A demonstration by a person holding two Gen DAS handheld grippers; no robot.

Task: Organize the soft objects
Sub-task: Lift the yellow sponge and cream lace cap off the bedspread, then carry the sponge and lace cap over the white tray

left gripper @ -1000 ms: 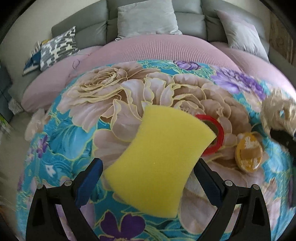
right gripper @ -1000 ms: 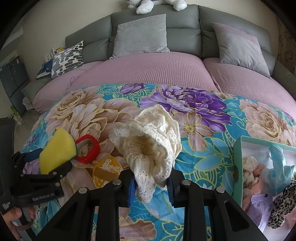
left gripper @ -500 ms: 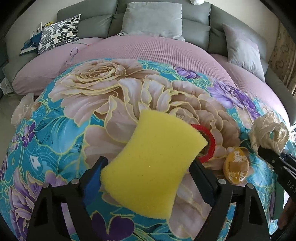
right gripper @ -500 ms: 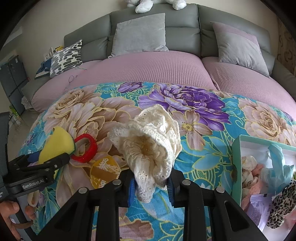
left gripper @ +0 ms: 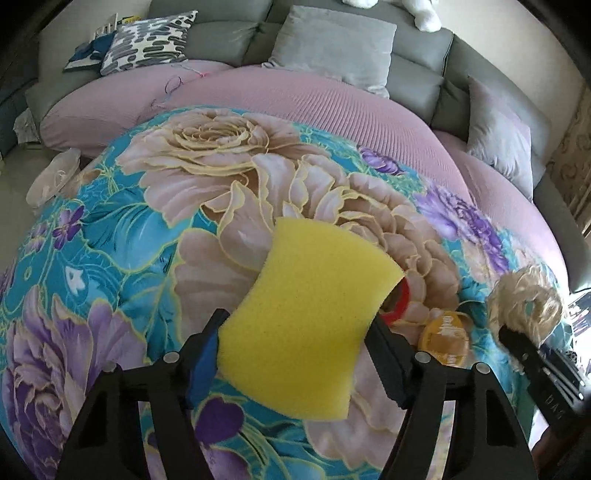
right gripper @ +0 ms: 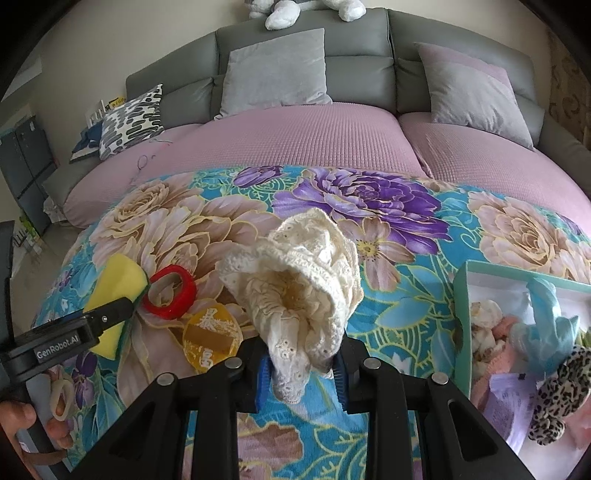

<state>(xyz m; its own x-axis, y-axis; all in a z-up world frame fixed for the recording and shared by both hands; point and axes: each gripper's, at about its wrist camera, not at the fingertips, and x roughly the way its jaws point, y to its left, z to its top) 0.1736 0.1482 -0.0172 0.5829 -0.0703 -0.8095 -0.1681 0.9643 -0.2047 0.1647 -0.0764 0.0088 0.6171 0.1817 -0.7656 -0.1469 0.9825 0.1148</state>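
Home living room or bedroom, grey upholstered sofa (right gripper: 354,48) with cushions (right gripper: 275,70), plush toy (right gripper: 280,11) on top, floral blanket (right gripper: 388,221) over pink cover (right gripper: 295,140)

**Lace cloth pinched over the floral blanket**

The right gripper (right gripper: 301,373) clamps a cream lace cloth (right gripper: 299,291) above the floral blanket (right gripper: 399,306). Left of the cloth lie an amber disc (right gripper: 212,338) and a red ring (right gripper: 169,291); farther left, the left gripper (right gripper: 107,314), its jaws closing, has a yellow sponge (right gripper: 114,288) between them. Right of the cloth sits a teal box (right gripper: 461,317).

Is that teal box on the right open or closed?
Open. The box has no lid on it in the right wrist view, and soft things show inside: a blue plush and a spotted toy.
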